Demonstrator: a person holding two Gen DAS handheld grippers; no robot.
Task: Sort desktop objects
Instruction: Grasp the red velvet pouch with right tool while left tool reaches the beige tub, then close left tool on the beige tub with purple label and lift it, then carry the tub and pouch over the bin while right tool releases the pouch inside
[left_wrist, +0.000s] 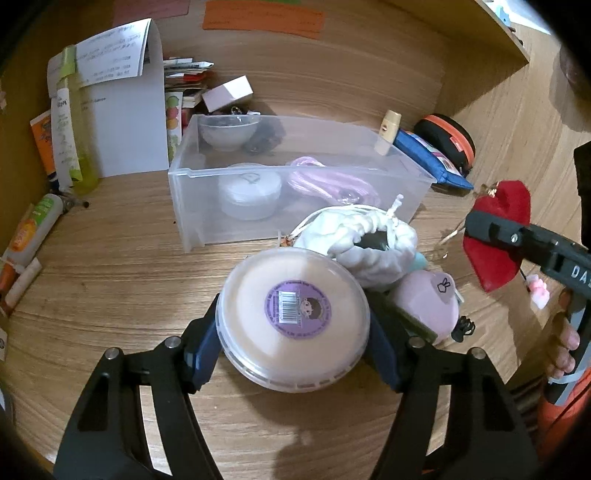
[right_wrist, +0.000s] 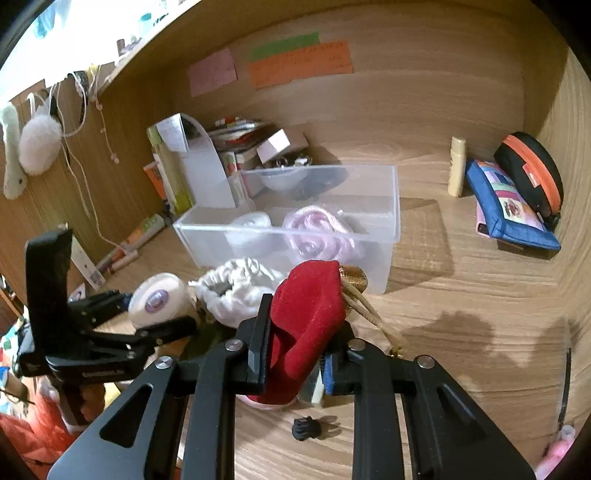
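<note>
Your left gripper (left_wrist: 293, 354) clamps the round puff case (left_wrist: 293, 321), its pads pressed on both sides, low over the desk (left_wrist: 110, 280). At 3 o'clock your right gripper (right_wrist: 295, 354) pinches the red velvet pouch (right_wrist: 308, 317). At 12 o'clock stands the clear bin (left_wrist: 295, 184).

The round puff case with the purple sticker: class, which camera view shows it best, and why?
The left wrist view. There the round puff case fills the centre, lid and purple barcode sticker facing the camera, between the left gripper fingers. The right wrist view shows it only small and side-on at the left, its sticker blurred.
</note>
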